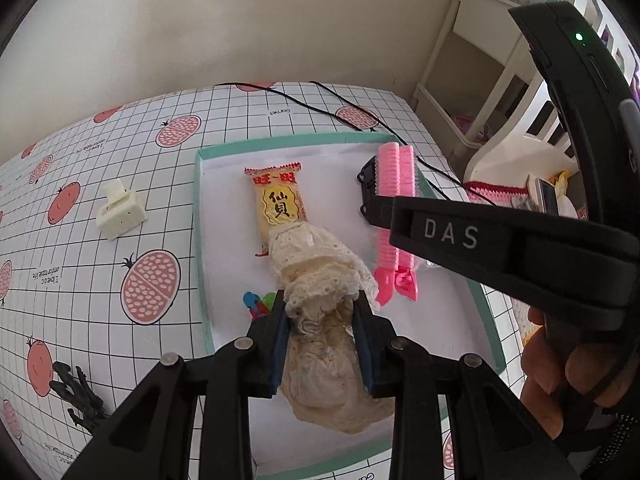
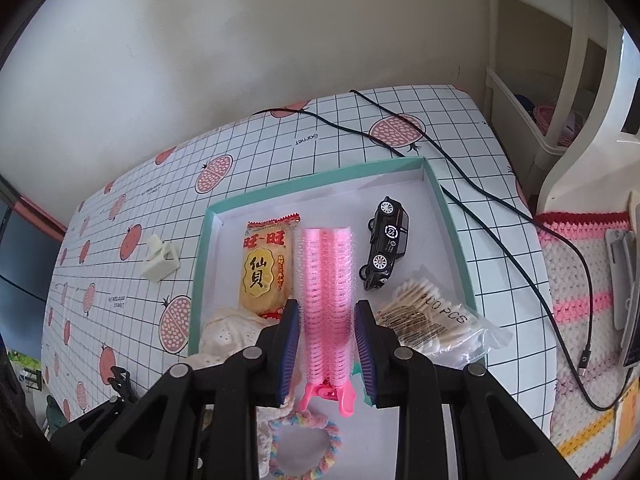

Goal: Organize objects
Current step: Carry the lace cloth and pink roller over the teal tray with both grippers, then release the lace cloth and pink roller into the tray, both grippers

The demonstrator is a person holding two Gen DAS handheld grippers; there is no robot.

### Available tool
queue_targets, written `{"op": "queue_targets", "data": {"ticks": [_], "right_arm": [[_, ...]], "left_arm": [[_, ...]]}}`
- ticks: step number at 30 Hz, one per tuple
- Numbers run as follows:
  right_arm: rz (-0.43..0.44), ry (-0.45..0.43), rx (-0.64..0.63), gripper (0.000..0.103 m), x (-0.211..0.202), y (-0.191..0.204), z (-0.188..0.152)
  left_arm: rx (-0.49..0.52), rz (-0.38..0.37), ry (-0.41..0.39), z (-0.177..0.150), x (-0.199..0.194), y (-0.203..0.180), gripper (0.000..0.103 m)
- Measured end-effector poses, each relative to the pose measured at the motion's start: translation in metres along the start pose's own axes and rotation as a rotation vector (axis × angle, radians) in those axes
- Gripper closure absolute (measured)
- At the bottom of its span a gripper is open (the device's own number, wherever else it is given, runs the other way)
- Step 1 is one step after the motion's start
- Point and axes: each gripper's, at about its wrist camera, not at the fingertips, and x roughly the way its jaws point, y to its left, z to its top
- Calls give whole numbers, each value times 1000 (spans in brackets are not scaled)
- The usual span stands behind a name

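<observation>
Over the teal tray point(image 2: 452, 216) on gridded tablecloth point(image 1: 80, 288), left gripper point(image 1: 320, 320) clamps lace cloth point(image 1: 320, 272), right gripper point(image 2: 326, 328) clamps pink curler point(image 2: 326, 276).

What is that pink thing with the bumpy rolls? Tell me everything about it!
The pink hair-roller clip is plastic: two long, fuzzy, ribbed rollers side by side, joined at the near end by a smooth pink pinch handle. It is held above the white inside of the teal-rimmed box, pointing away from the camera. The right gripper has its blue-padded jaws on either side of it, apparently gripping. The rice cracker packet is to its left and the black toy car to its right.
</observation>
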Motion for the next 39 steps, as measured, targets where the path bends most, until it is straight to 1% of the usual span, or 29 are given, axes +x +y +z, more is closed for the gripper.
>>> {"op": "queue_targets", "data": {"ticks": [2,4,7,8,9,10,15,20,25,28,34,36,37,38,39], "right_arm": [[-5,10,-3,72,3,0,-1],[-2,17,-10,71,4,0,-2],[-10,17,-13,71,4,2,-1],[-11,17,-14,71,4,2,-2],[-12,18,-15,71,4,3,-2],[-13,18,-16,71,4,3,-2],[-10,13,-13,71,1,3,0],[-2,-23,-18,69,-11,6,4],[1,-50,-30,69,-22,10,7],[0,-51,-30,69,-23,10,7],[-32,-23,-43,70,-11,10,4],[-39,-16,-47,69,-8,10,3],[-43,-15,-51,65,-8,10,2],[-48,-17,-53,58,-7,10,2],[-50,-20,-55,56,-7,10,2]], "left_arm": [[2,-1,6,-1,1,-1,62],[9,0,9,-2,2,-2,56],[14,-6,14,-1,3,-3,54],[16,-5,16,-1,3,-4,52],[18,-5,18,-1,4,-4,47],[19,-5,19,-1,4,-4,45],[10,-11,12,3,0,-1,45],[-19,-18,-14,9,-10,8,45],[-80,-29,-46,16,-21,26,45],[-124,-30,-62,19,-26,41,45],[-200,17,-83,22,-27,66,44],[-218,41,-87,22,-27,73,37],[-226,51,-89,21,-27,77,34],[-235,61,-91,21,-27,80,34],[-243,71,-93,21,-26,83,34]]}}
